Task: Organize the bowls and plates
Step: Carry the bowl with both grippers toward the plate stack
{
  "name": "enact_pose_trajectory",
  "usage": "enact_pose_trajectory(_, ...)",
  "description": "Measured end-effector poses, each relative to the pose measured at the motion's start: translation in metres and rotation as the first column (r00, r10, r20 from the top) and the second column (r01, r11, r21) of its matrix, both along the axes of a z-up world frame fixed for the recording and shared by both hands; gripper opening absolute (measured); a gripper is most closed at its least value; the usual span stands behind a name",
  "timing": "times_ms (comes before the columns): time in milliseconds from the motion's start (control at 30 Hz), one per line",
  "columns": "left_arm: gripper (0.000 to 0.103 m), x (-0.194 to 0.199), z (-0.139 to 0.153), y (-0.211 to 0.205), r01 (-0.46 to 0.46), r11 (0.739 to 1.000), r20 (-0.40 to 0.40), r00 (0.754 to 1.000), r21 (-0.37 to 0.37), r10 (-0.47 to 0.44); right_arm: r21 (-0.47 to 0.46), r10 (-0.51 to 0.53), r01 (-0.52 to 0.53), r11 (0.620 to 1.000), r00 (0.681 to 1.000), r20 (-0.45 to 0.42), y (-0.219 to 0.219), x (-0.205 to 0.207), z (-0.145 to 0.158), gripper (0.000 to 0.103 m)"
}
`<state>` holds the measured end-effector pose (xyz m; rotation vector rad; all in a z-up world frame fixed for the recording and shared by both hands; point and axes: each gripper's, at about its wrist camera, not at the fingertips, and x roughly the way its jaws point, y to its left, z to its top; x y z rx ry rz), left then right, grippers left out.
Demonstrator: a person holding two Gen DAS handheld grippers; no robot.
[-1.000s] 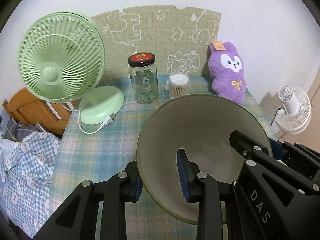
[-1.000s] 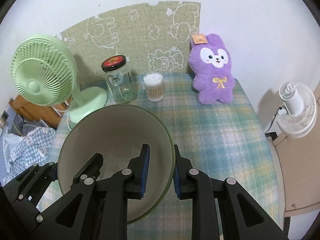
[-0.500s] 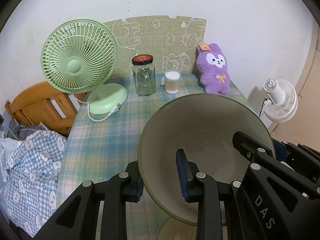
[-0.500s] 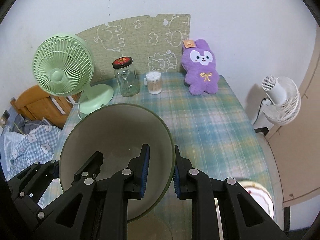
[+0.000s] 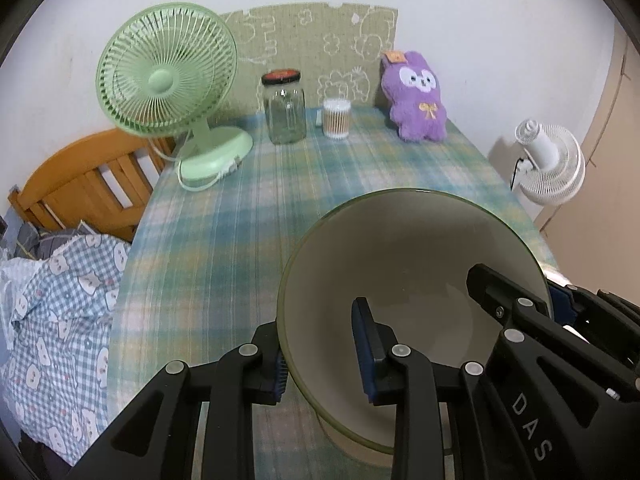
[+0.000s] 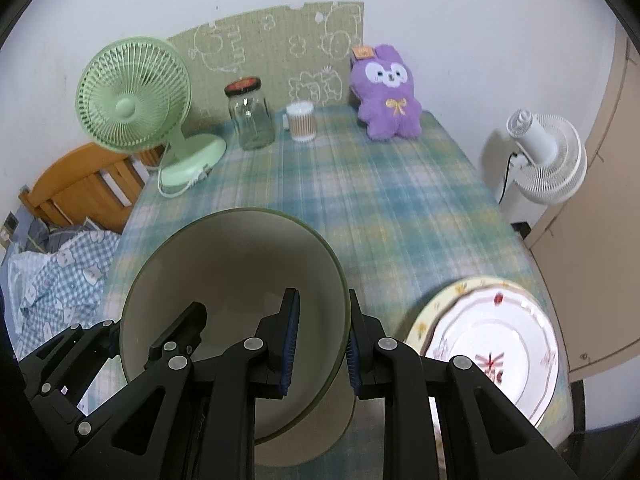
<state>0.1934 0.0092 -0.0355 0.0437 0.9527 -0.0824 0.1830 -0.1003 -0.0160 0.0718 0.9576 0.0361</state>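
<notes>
A large grey-green bowl (image 5: 416, 264) is held in the air above the table by both grippers. My left gripper (image 5: 322, 356) is shut on its left rim. My right gripper (image 6: 320, 344) is shut on its right rim; the bowl also shows in the right wrist view (image 6: 236, 276). Below the bowl lies another pale dish (image 6: 320, 436), mostly hidden. A floral plate with a yellow rim (image 6: 496, 332) lies on the table to the right of the bowl.
The table has a blue-green checked cloth (image 5: 248, 216). At its far end stand a green fan (image 5: 168, 80), a glass jar (image 5: 285, 108), a cotton-swab tub (image 5: 337, 118) and a purple plush rabbit (image 5: 418, 98). A white fan (image 6: 540, 160) stands off the right edge.
Both grippers have drawn back and up with the bowl, away from the far end of the table. The floral plate and the dish under the bowl have come into view.
</notes>
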Motion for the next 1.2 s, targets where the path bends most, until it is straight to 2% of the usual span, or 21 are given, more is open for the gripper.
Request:
enact_pose_trajectory(267, 0.027, -0.014, -0.017, 0.003, -0.007, 1.0, -0.055, 0.998, 0.021, 0.008, 0.021, 0.007, -0.006, 1.0, 0.998, -0.058, 0.003, -0.016, -0.022, 0.024)
enact_pose_trajectory(800, 0.027, -0.019, -0.039, 0.001, -0.007, 1.0, -0.133, 0.991, 0.029, 0.011, 0.026, 0.004, 0.0, 1.0, 0.991, -0.135, -0.003, -0.018, -0.049, 0.024)
enact_pose_trajectory(1200, 0.027, -0.014, -0.045, 0.002, -0.016, 1.0, -0.167, 0.986, 0.022, 0.019, 0.013, 0.018, -0.016, 1.0, 0.986, -0.164, -0.003, -0.017, -0.049, 0.024)
